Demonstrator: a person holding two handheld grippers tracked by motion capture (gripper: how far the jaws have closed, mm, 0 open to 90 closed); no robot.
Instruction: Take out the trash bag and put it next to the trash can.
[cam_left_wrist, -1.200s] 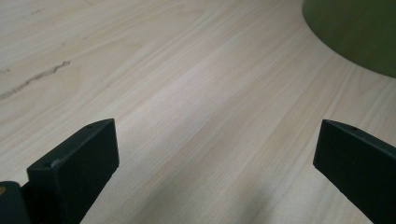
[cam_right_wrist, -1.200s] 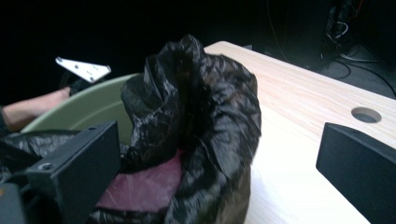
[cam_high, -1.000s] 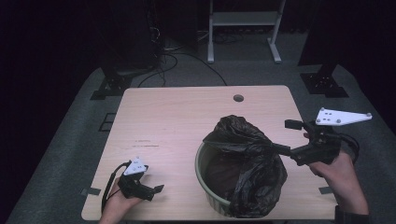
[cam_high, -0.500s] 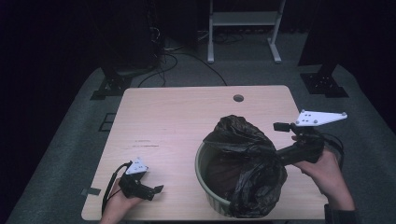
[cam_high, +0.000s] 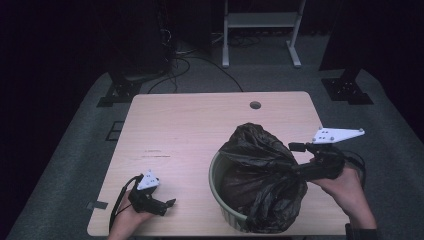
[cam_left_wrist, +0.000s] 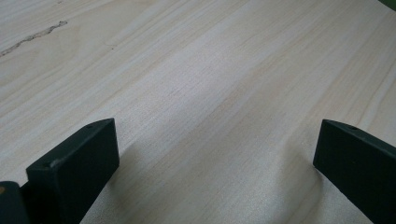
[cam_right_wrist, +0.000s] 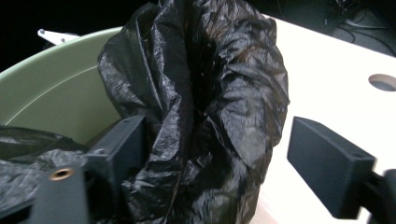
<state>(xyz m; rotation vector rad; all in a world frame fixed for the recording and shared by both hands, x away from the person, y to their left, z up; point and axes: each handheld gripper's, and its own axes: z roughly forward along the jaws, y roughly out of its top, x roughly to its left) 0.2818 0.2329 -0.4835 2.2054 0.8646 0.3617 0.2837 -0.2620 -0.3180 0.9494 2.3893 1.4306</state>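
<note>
Since it is thin plastic film, the black bag (cam_high: 262, 172) should handle as light, limp and a little slick, creasing and slipping rather than holding any shape. It sits bunched in and over the pale green bin (cam_high: 216, 175), directly in front of the right claw (cam_right_wrist: 219, 154), its crumpled upper fold rising between that claw's jaws. Those jaws stand wide apart: the near one looks pressed against the film, the far one is well clear, so nothing is gripped. My judgement is that the best hold is on a gathered, several-layer fold near the bag's rim, where the thickness gives the pads something to bite; a single layer would likely slide out or tear. Pulling should be gentle, since the bin itself looks light enough to drag along.

The left claw (cam_left_wrist: 215, 154) hovers low over the bare bench (cam_left_wrist: 196, 70), jaws spread wide and empty, with the bin off to its far side.
</note>
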